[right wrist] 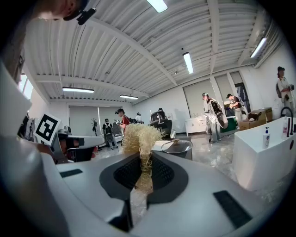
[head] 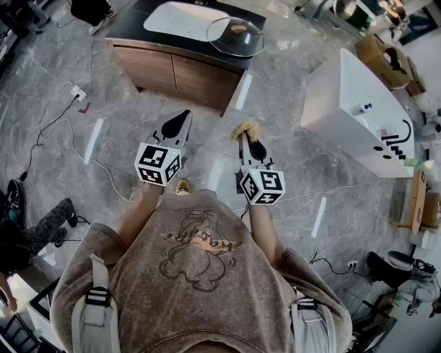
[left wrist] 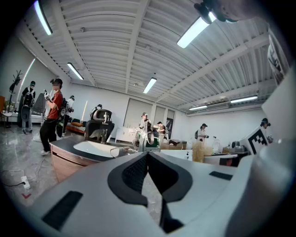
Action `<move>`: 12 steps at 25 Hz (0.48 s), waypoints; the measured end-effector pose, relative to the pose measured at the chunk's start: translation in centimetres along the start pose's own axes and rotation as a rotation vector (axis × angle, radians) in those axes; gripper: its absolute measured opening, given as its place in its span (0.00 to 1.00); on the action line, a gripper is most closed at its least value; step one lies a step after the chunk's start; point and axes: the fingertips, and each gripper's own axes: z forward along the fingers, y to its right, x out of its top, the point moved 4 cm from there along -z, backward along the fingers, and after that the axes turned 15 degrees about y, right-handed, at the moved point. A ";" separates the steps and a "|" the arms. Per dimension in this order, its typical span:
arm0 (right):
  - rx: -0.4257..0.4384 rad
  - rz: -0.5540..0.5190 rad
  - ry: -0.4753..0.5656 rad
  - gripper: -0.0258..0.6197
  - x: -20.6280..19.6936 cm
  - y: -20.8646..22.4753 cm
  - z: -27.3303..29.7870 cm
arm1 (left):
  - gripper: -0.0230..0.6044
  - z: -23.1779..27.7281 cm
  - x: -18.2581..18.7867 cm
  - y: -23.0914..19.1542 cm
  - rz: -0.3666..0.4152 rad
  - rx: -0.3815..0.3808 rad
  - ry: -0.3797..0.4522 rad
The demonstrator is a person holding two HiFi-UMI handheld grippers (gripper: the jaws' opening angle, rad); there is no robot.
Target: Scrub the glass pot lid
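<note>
The glass pot lid (head: 236,36) rests on the dark top of a wooden cabinet (head: 180,67) ahead of me, beside a white basin (head: 183,19). In the right gripper view the lid (right wrist: 177,146) shows just past the jaws. My right gripper (head: 243,132) is shut on a straw-coloured fibre scrubber (head: 245,127), whose tuft (right wrist: 138,137) sticks out beyond the tips. My left gripper (head: 181,120) is shut with nothing in it; its pads (left wrist: 138,171) meet. Both grippers hang over the floor, well short of the cabinet and roughly level.
A white counter (head: 358,110) with a soap bottle and black faucet stands to the right. Cables and a power strip (head: 77,92) lie on the grey marble floor at the left. Several people stand in the background of the room.
</note>
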 end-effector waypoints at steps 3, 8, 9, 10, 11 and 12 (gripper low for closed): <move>0.000 -0.003 -0.002 0.10 -0.3 -0.3 0.4 | 0.06 0.1 -0.2 -0.5 -0.004 -0.009 -0.007; -0.021 -0.004 -0.001 0.10 -0.2 0.1 0.8 | 0.06 0.7 -0.2 -1.0 -0.007 -0.017 -0.018; -0.030 -0.002 -0.001 0.10 -0.2 0.1 0.7 | 0.06 0.8 -0.2 -1.1 -0.009 -0.017 -0.021; -0.039 -0.001 -0.001 0.10 -0.2 0.1 0.7 | 0.06 0.8 -0.2 -1.4 -0.010 -0.017 -0.023; -0.047 0.000 -0.001 0.10 -0.2 0.1 0.6 | 0.06 0.7 -0.3 -1.6 -0.011 -0.018 -0.026; -0.052 0.000 -0.002 0.10 -0.3 0.0 0.5 | 0.06 0.6 -0.3 -1.9 -0.011 -0.020 -0.029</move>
